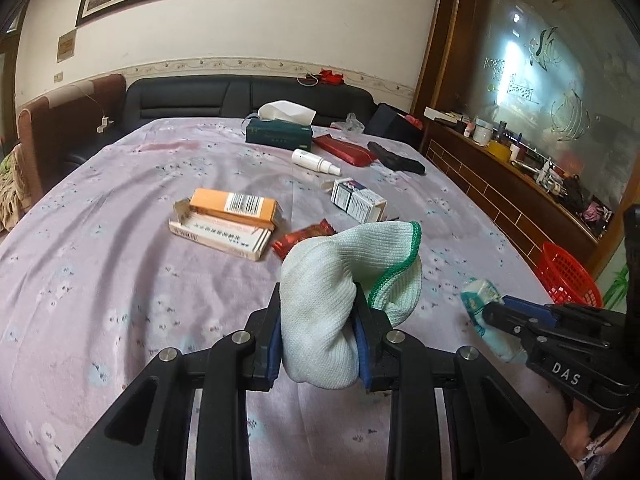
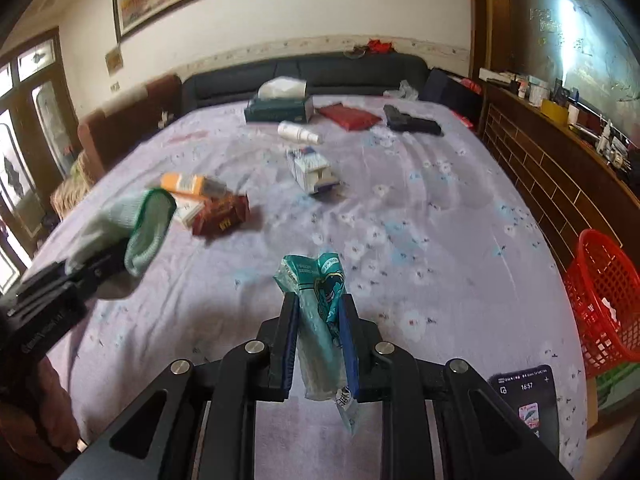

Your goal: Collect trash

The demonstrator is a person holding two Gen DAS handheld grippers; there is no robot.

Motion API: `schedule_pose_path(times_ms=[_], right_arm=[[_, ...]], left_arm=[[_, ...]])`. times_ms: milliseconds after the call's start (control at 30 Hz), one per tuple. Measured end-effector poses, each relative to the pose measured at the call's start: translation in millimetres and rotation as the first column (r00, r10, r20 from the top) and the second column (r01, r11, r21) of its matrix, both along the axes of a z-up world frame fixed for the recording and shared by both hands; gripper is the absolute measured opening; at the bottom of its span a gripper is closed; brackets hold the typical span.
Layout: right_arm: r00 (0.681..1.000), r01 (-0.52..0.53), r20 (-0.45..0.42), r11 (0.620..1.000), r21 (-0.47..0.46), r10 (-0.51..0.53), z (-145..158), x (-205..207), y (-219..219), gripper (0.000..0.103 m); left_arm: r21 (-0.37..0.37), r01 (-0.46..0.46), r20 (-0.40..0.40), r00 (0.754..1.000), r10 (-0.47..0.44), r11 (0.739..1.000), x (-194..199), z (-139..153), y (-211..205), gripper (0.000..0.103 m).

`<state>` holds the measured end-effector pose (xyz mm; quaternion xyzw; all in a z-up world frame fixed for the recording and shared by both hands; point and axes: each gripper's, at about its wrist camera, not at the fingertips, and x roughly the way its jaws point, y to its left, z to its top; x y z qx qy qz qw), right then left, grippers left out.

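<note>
My left gripper [image 1: 318, 312] is shut on a pale green cloth [image 1: 340, 280] with a dark green hem, bunched upward between the pads. The same cloth [image 2: 140, 224] and left gripper [image 2: 92, 268] show at the left of the right wrist view. A teal plastic wrapper [image 2: 320, 312] stands pinched in my right gripper [image 2: 318, 320], which is shut on it above the table. In the left wrist view that wrapper [image 1: 478, 304] and the right gripper [image 1: 496, 314] sit at the right. A red snack wrapper [image 1: 302, 238], an orange box [image 1: 234, 206] on a white box [image 1: 220, 236], and a blue-white carton [image 1: 358, 200] lie on the floral tablecloth [image 1: 120, 208].
A red plastic basket [image 2: 604, 304] stands off the table's right edge beside a wooden cabinet [image 2: 560, 184]. A phone [image 2: 528, 400] lies at the near right corner. Farther back are a tissue box [image 1: 280, 132], a white spray bottle [image 1: 314, 161], a red pouch [image 1: 346, 150] and a black object [image 1: 396, 158]. A dark sofa [image 1: 240, 96] lines the wall.
</note>
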<state>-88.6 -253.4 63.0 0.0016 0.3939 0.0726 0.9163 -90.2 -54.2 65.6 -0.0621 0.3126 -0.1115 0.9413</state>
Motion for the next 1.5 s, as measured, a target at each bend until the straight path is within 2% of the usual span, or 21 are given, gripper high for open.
schedule_pose_path(times_ms=[133, 167, 267, 433, 500, 600, 867, 900, 933, 1000, 1167, 1267, 1400, 1500], right_arm=[[0.998, -0.027, -0.057, 0.998, 0.05, 0.03, -14, 3, -3, 0.034], [0.997, -0.043, -0.066, 0.998, 0.056, 0.047, -18, 3, -2, 0.034], [0.997, -0.057, -0.057, 0.998, 0.003, 0.057, -20, -2, 4, 0.044], [0.995, -0.101, -0.003, 0.994, -0.035, 0.101, -11, -16, 3, 0.067], [0.993, -0.119, 0.006, 0.992, -0.048, 0.12, -10, -20, 1, 0.067], [0.985, -0.173, -0.017, 0.985, -0.015, 0.172, -13, -20, 1, 0.07], [0.979, -0.193, -0.081, 0.981, -0.039, 0.189, -37, -12, 10, 0.07], [0.979, -0.191, -0.085, 0.981, -0.039, 0.187, -39, -12, 10, 0.066], [0.98, -0.185, -0.087, 0.982, -0.039, 0.181, -41, -11, 10, 0.053], [0.98, -0.172, -0.104, 0.984, -0.034, 0.168, -46, -9, 8, 0.047], [0.988, -0.146, -0.056, 0.989, -0.008, 0.146, -43, -13, 4, 0.028], [0.991, -0.13, -0.024, 0.992, 0.001, 0.13, -39, -16, 3, 0.006], [0.991, -0.127, -0.04, 0.991, 0.042, 0.129, -37, -14, -1, 0.004], [0.992, -0.119, -0.044, 0.99, 0.073, 0.122, -35, -15, -7, 0.008]], left_arm=[[0.006, 0.002, -0.009, 1.0, -0.002, 1.0, -2, -3, -3, 0.028], [0.007, 0.006, -0.012, 1.0, -0.006, 1.0, -2, -3, -4, 0.028], [0.01, 0.008, -0.018, 1.0, -0.008, 1.0, -3, -4, -5, 0.028], [0.01, 0.02, -0.023, 1.0, -0.02, 1.0, -2, -5, -8, 0.028], [0.011, 0.021, -0.023, 1.0, -0.021, 1.0, -2, -5, -9, 0.028], [0.01, 0.019, -0.023, 1.0, -0.019, 1.0, -1, -5, -9, 0.028], [0.02, 0.01, -0.026, 1.0, -0.01, 1.0, -2, -7, -9, 0.028], [0.019, 0.011, -0.028, 1.0, -0.01, 1.0, -1, -7, -9, 0.028], [0.018, 0.013, -0.032, 0.999, -0.013, 1.0, -1, -8, -10, 0.028], [0.02, 0.014, -0.032, 0.999, -0.014, 1.0, -1, -9, -12, 0.028], [0.025, 0.02, -0.023, 1.0, -0.019, 0.999, -2, -9, -18, 0.028], [0.033, 0.028, -0.024, 0.999, -0.027, 0.999, -3, -11, -22, 0.028], [0.035, 0.032, -0.026, 0.999, -0.031, 0.999, -3, -11, -24, 0.028], [0.033, 0.029, -0.028, 0.999, -0.028, 0.999, -2, -11, -22, 0.028]])
